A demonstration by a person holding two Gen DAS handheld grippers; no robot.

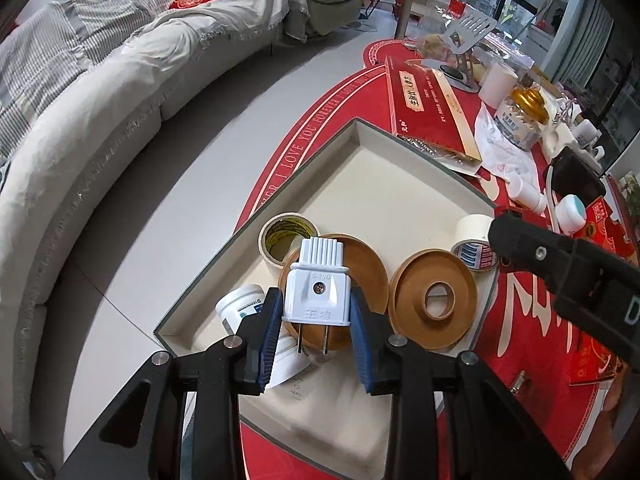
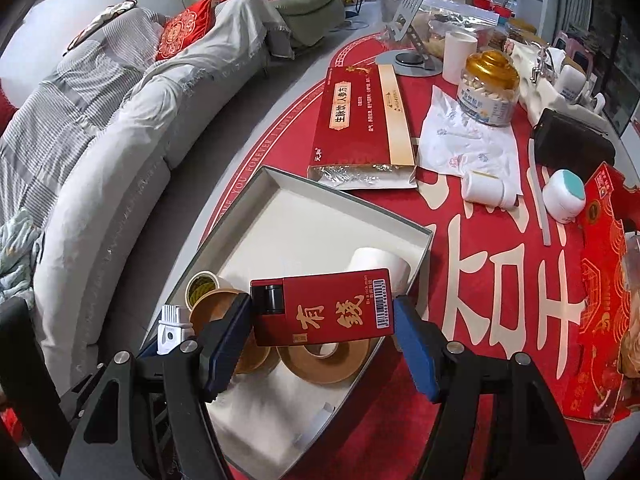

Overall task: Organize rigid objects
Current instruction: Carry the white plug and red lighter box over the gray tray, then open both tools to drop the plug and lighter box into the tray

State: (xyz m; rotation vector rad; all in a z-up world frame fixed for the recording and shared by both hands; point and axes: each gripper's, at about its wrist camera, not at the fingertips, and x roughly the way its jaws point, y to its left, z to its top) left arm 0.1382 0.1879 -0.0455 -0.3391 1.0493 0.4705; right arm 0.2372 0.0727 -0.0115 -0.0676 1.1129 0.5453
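A living room with a long grey-covered sofa (image 1: 92, 92) curving along the left, and beside it a tabletop (image 2: 492, 280) under a red cloth with large cream characters. Near the edge of that tabletop sits a shallow open box (image 1: 360, 168) with grey walls and a cream floor; everything below is placed against this box.

Inside the box, toward its near end, lie two brown ring-shaped discs (image 1: 434, 300) side by side, a cream tape roll (image 1: 280, 236) against the left wall, a white tape roll (image 1: 474, 236) with a red-and-blue core at the right wall, and a small white jar (image 1: 240, 308) at the near left.

Above the box's near-left part, the left hand-held gripper (image 1: 316, 316) pinches a white plug (image 1: 318, 284) between its blue pads, prongs pointing back toward the camera, ribbed end pointing away. The plug hangs over the left brown disc.

Over the box's near-right part, the right hand-held gripper (image 2: 320, 332) clamps a flat red box (image 2: 324, 308) with gold characters and a barcode label, held by its two short ends, a black part at its left end. It hovers above the discs.

Beyond the box's far corner lies a long red packet (image 2: 360, 124); further right stand a gold-capped jar (image 2: 488, 88) and a white bottle (image 2: 486, 190) on its side.
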